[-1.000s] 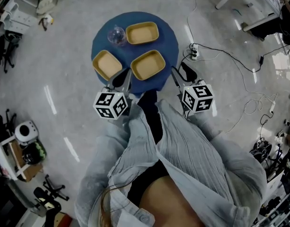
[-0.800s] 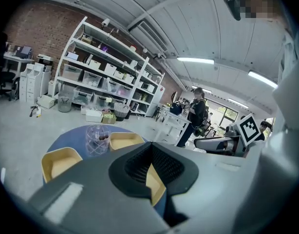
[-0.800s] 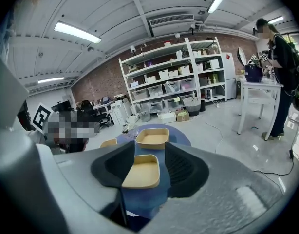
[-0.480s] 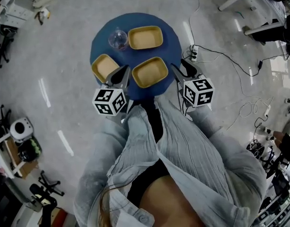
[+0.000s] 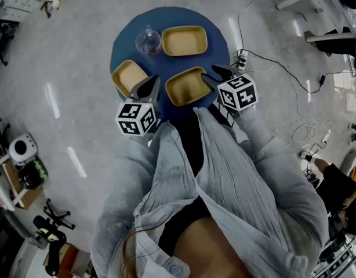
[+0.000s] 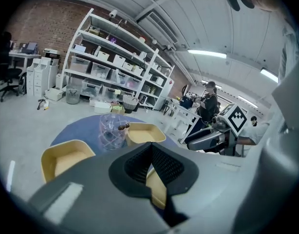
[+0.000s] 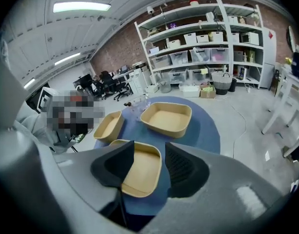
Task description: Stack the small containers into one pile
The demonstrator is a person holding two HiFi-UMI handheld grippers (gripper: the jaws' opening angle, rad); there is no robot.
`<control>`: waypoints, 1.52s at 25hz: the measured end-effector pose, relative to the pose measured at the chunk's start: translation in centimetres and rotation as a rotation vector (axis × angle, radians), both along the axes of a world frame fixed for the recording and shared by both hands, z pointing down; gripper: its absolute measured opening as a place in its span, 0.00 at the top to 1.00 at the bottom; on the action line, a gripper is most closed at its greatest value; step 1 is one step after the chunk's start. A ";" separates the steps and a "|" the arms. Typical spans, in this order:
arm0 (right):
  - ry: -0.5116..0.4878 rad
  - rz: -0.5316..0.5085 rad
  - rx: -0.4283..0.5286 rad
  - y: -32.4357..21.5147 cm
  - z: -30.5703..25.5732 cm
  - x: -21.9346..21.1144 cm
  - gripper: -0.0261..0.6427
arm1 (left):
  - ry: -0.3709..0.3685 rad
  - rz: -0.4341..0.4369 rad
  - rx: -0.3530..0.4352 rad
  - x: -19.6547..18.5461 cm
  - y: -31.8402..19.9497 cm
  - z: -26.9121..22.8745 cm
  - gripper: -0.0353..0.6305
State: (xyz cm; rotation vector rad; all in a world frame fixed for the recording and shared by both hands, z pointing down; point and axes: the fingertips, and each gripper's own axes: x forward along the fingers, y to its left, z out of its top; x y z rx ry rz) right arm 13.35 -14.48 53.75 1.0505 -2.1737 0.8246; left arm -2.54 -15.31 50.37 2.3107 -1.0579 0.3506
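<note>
Right claw (image 5: 209, 74) — jaws apart — at nearest container (image 5: 184, 87)

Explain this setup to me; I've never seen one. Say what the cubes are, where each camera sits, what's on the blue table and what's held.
A person holds a two-fingered tool in each hand: the left gripper and the right gripper. The marked cubes are parts of them. One picture comes from a head camera looking down; the other two from a camera on each gripper. On the round blue table stand a far container, a left container, a near container and a clear cup. The left fingers are together; the right fingers stand apart over the near container's edge. Nothing is held.
</note>
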 end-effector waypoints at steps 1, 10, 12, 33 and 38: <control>0.008 -0.008 -0.014 0.0 0.6 -0.1 0.66 | -0.003 -0.004 -0.008 0.0 0.2 0.4 0.93; 0.067 -0.072 -0.130 0.9 4.6 1.2 0.67 | -0.033 -0.098 -0.053 -0.3 1.9 2.4 0.93; 0.070 -0.091 -0.150 1.1 5.0 1.2 0.69 | -0.037 -0.140 -0.062 -0.7 2.3 2.3 0.93; 0.019 0.040 -0.276 0.3 7.2 0.2 0.92 | -0.039 -0.366 -0.149 -2.2 6.2 4.0 0.93; 0.018 0.061 -0.277 0.1 6.8 0.5 0.94 | -0.036 -0.363 -0.132 -2.1 5.9 3.3 0.93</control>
